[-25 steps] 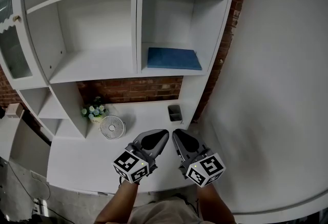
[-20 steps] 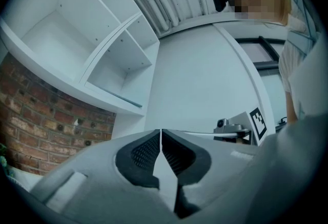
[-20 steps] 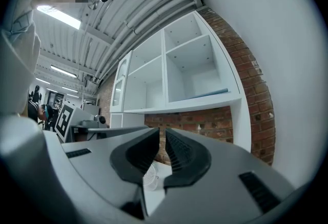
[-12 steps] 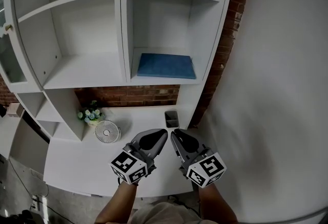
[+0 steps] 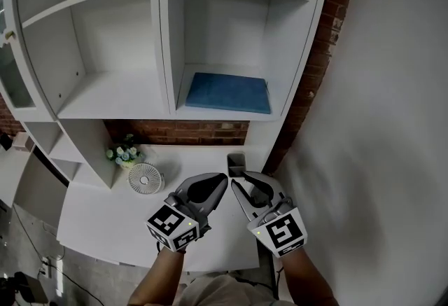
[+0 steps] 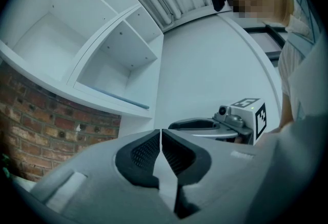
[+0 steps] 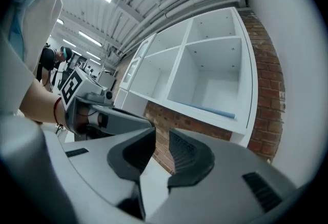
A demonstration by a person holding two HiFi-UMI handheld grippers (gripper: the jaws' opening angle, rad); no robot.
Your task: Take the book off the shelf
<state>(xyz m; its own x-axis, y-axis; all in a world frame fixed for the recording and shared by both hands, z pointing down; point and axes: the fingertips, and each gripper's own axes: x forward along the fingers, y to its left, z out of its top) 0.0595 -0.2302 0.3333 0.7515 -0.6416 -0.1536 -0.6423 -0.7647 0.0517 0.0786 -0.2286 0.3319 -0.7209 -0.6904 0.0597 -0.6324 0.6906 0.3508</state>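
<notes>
A blue book (image 5: 227,92) lies flat in the lower right compartment of the white shelf (image 5: 168,52). Both grippers hang low over the white desk (image 5: 105,220), well below and in front of the book. My left gripper (image 5: 221,179) is shut with nothing between its pads, and its tips meet (image 6: 161,133). My right gripper (image 5: 250,183) stands beside it with its jaws a little apart and nothing between them (image 7: 162,138). In both gripper views the book (image 6: 120,98) shows only as a thin blue edge (image 7: 212,110).
A small white fan (image 5: 145,177), a pot of flowers (image 5: 123,153) and a small dark cup (image 5: 236,163) stand on the desk under the shelf. A brick strip (image 5: 318,52) and a plain white wall (image 5: 392,122) bound the right side.
My right gripper's jaws have parted slightly. The head view has shifted a little, so the shelf and book sit slightly lower and more central. Both grippers stay low over the desk.
</notes>
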